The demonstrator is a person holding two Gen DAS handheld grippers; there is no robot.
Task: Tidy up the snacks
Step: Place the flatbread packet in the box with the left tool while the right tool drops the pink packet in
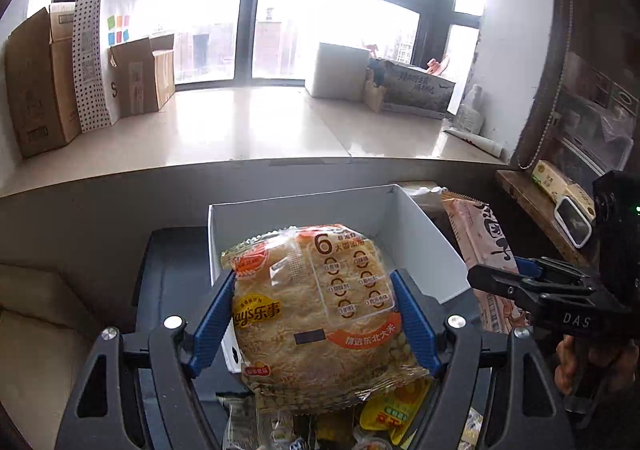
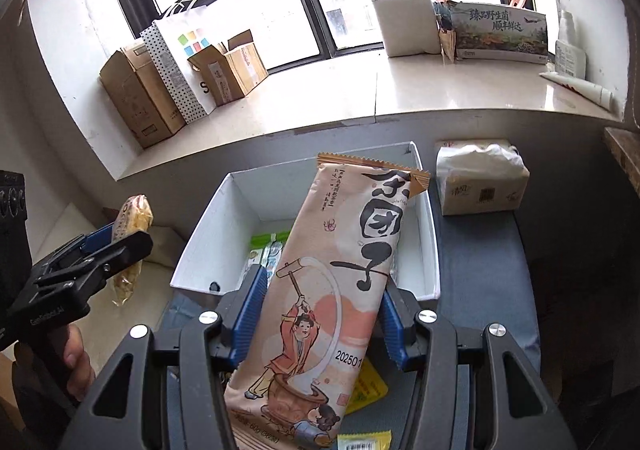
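Grip status, left gripper (image 1: pixel 314 320): both blue pads (image 1: pixel 212 324) are pressed against the sides of a round rice cracker pack (image 1: pixel 316 314), which is held off the surface in front of the near wall of a white box (image 1: pixel 420 234). The upper part of the pack overlaps the box opening in the left wrist view. Below the pack, a yellow packet (image 1: pixel 394 408) and other small wrapped snacks are seen at the near edge of the surface; their kind cannot be read.

Grip status, right gripper (image 2: pixel 320 324): the blue pads (image 2: pixel 250 314) are clamped on a long pink mochi pack (image 2: pixel 340 282). The pack is held tilted, its top end leaning to the right over the box (image 2: pixel 208 234). Inside the box, green-and-white packets (image 2: pixel 266 252) are seen on the floor by the near wall. A yellow packet (image 2: pixel 366 390) is partly seen beneath the mochi pack, near the surface's near edge.

The box is set on a grey surface (image 2: pixel 480 274), toward its far edge. A tissue pack (image 2: pixel 480 182) is placed at the far right corner, just beside the box. Beyond, a windowsill (image 2: pixel 420 86) carries cardboard boxes (image 2: pixel 140 98) and a dotted paper bag (image 2: pixel 176 62) at its left end, and a white box and a printed box (image 2: pixel 500 32) at its right end.
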